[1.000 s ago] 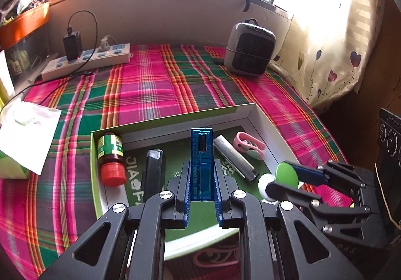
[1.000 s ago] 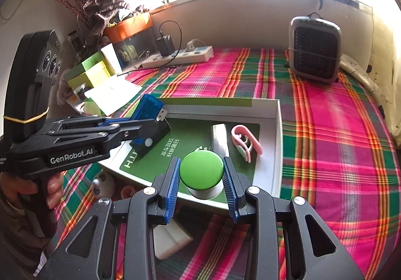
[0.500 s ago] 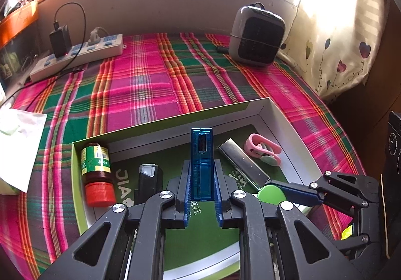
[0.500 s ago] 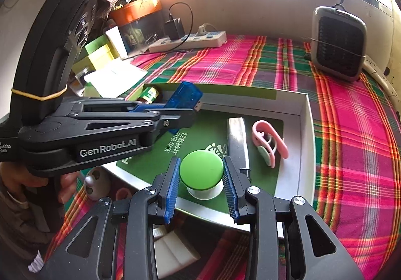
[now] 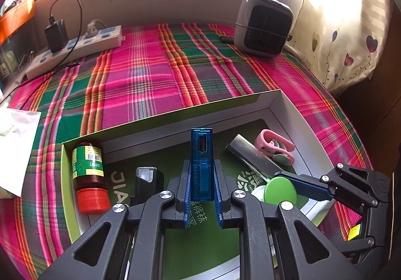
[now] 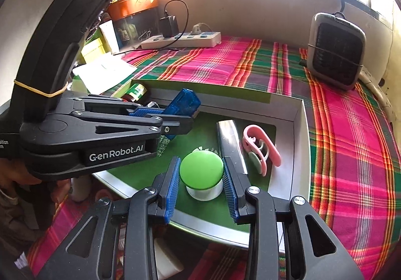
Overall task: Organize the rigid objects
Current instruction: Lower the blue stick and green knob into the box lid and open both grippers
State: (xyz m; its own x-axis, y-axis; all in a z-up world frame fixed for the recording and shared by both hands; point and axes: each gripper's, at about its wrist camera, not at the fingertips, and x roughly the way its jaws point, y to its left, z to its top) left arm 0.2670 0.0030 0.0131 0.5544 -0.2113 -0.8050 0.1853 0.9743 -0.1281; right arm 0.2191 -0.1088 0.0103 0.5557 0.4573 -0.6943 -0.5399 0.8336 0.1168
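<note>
Over the shallow box [image 5: 280, 99], the left claw [image 5: 202, 177] is clamped on the blue USB module [image 5: 201, 162]; lower it flat beside the black lighter [image 5: 147, 179]. The right claw [image 6: 201, 179] grips the green-capped jar [image 6: 201, 171]; set it upright clear of the metal bar [image 6: 229, 142].

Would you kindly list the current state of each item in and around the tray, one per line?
left hand-held gripper: shut on the blue USB device, held over the tray.
right hand-held gripper: shut on the green-capped jar, over the tray.
Brown bottle: lying in the tray, red cap on.
Silver bar: lying flat.
Pink clip: lying beside the bar.
Power strip: charger plugged in.
</note>
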